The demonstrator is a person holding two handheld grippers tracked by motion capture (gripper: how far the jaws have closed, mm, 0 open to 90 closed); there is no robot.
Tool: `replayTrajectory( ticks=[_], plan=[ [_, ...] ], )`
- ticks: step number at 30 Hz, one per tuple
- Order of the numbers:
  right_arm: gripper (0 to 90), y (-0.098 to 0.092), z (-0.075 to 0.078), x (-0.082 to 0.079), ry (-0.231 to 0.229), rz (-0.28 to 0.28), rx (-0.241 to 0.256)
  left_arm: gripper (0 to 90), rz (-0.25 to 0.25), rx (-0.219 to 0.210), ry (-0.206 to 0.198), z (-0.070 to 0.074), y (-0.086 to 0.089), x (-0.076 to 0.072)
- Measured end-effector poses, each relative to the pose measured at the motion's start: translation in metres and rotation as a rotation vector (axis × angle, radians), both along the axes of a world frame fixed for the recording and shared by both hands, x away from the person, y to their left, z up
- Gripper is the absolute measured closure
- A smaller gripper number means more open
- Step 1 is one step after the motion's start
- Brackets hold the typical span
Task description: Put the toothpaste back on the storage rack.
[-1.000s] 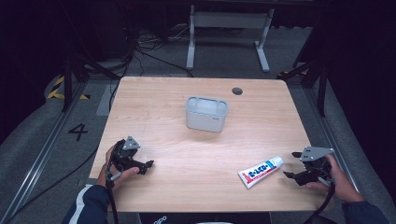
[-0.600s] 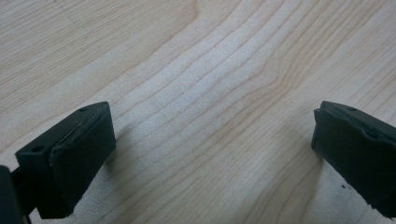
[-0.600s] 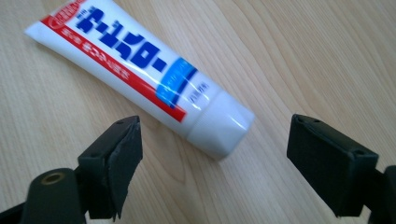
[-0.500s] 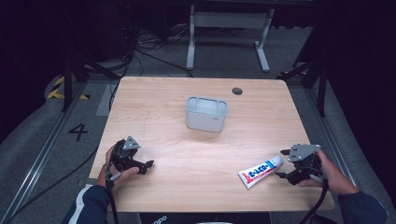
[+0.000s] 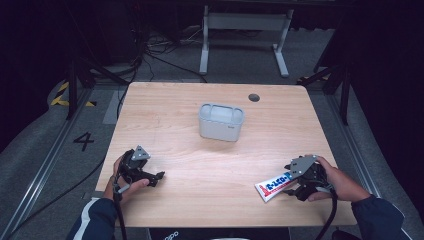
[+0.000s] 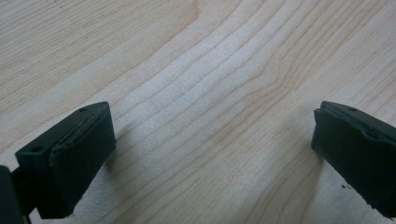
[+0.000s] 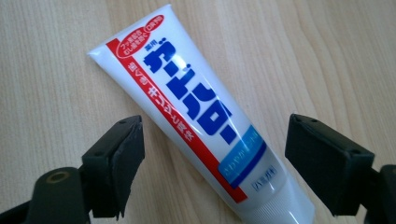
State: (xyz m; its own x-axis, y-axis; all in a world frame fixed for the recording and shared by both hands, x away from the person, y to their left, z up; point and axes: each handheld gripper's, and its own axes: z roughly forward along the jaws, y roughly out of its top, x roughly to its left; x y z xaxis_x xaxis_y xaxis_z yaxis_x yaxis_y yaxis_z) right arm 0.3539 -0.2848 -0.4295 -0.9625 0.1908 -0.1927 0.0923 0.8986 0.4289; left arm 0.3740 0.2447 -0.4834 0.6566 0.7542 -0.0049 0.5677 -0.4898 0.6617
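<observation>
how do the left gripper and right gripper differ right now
The right gripper has its open jaws either side of the toothpaste tube; the left gripper has bare wood between its jaws. In the high view the right gripper sits at the tube's cap end near the table's right front corner, while the left gripper rests near the left front edge, far from tube and grey container. Both are open and hand-held.

One toothpaste tube (image 5: 274,185), one grey bin (image 5: 221,121), seemingly empty, two hand-held grippers (image 5: 154,176) (image 5: 291,187).
</observation>
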Motion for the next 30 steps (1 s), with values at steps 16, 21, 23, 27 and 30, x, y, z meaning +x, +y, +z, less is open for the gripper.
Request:
replayTrajectory(
  ticks=[16,21,23,27,30],
  plan=[
    [21.9,0.036,-0.012,0.011,0.095,0.127,-0.206,0.1,-0.003,0.000,0.000,0.000,0.000,0.000],
    [25.8,0.053,-0.016,0.011,0.113,0.184,-0.229,0.1,-0.002,0.000,0.000,0.000,0.000,0.000],
    [27.5,0.057,-0.016,0.012,0.121,0.200,-0.226,0.1,0.001,-0.001,0.000,0.000,0.000,0.000],
    [29.1,0.061,-0.016,0.014,0.140,0.212,-0.235,0.1,0.000,0.000,0.000,0.000,0.000,0.000],
    [34.0,0.060,-0.017,0.019,0.162,0.206,-0.214,0.1,0.001,-0.001,0.000,0.000,0.000,0.000]
  ],
)
